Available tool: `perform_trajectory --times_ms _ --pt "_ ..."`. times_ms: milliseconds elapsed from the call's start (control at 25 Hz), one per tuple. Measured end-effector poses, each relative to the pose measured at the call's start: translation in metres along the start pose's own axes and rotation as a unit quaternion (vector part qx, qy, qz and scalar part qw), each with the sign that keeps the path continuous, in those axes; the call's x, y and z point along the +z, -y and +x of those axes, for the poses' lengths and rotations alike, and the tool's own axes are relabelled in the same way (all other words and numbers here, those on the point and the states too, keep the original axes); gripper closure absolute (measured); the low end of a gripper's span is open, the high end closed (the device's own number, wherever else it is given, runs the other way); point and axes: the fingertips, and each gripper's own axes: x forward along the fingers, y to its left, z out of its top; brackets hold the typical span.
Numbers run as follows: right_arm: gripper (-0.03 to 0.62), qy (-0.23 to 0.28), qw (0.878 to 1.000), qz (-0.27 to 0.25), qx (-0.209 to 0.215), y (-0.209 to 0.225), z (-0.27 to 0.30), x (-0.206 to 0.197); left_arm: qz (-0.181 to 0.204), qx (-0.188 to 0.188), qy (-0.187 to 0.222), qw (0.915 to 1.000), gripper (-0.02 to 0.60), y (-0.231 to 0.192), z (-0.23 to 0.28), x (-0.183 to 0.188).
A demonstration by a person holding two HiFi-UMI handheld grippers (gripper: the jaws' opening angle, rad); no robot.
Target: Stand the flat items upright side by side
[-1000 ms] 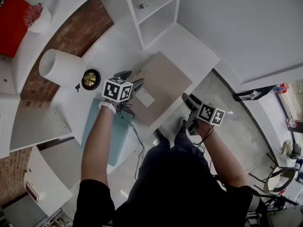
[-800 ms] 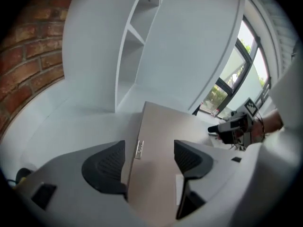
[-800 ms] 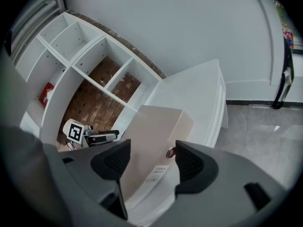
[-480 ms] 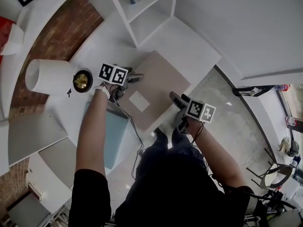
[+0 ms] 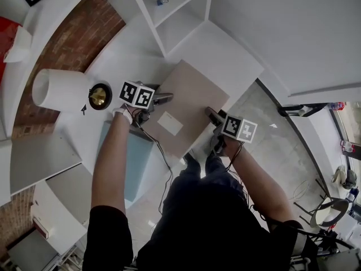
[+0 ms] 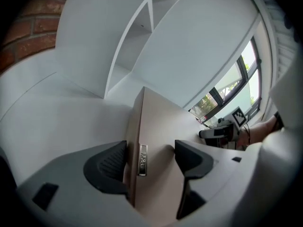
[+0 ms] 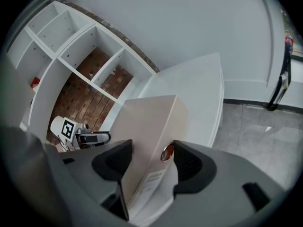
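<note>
A flat beige binder [image 5: 194, 92] lies on the white table [image 5: 228, 52], a white label on its cover. My left gripper [image 5: 164, 98] is at the binder's left edge. In the left gripper view the binder [image 6: 161, 122] edge sits between the jaws of the left gripper [image 6: 150, 157]; they have just been opening, and a gap shows at the right pad. My right gripper [image 5: 212, 115] is at the near spine. The right gripper view shows the right gripper [image 7: 150, 161] with jaws that have just been closing, both pads against the spine of the binder [image 7: 147, 119] by its ring hole.
A white lampshade [image 5: 55, 89] and a brass lamp base [image 5: 99, 95] lie left of the binder. A white shelf unit [image 5: 175, 13] stands at the table's back. A pale blue panel [image 5: 138, 160] sits low by my left arm. Grey floor [image 5: 282, 151] lies beyond the table's right edge.
Both grippers have come down onto the binder's edges: the left one onto its left edge, the right one up and left onto the near spine. The binder has not moved.
</note>
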Motion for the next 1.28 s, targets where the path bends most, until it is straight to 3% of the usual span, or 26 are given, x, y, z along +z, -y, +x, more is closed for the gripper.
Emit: perform_trajectory --times_ms 320,560,680,920,1080,1280 --pt "0.321 0.038 0.996 -0.074 0.011 -0.025 -0.026 0.026 0.013 0.033 0.071 0.9968 0.267 0.023 -0.029 0.009" --pt "0.321 0.088 0.983 -0.161 0.02 -0.055 -0.06 0.05 0.034 0.059 0.136 0.9884 0.267 0.055 -0.061 0.019" --pt "0.321 0.121 0.963 -0.242 0.019 -0.077 -0.078 0.067 0.041 0.077 0.167 0.9821 0.267 0.069 -0.075 0.02" --pt "0.321 0.175 0.903 -0.392 0.015 -0.118 -0.105 0.086 0.062 0.139 0.213 0.9652 0.267 0.087 -0.098 0.02" --pt "0.319 0.203 0.866 -0.457 0.015 -0.135 -0.118 0.087 0.074 0.18 0.235 0.9521 0.267 0.096 -0.108 0.017" --pt "0.318 0.226 0.828 -0.512 0.032 -0.15 -0.128 0.077 0.095 0.221 0.253 0.937 0.265 0.099 -0.112 0.007"
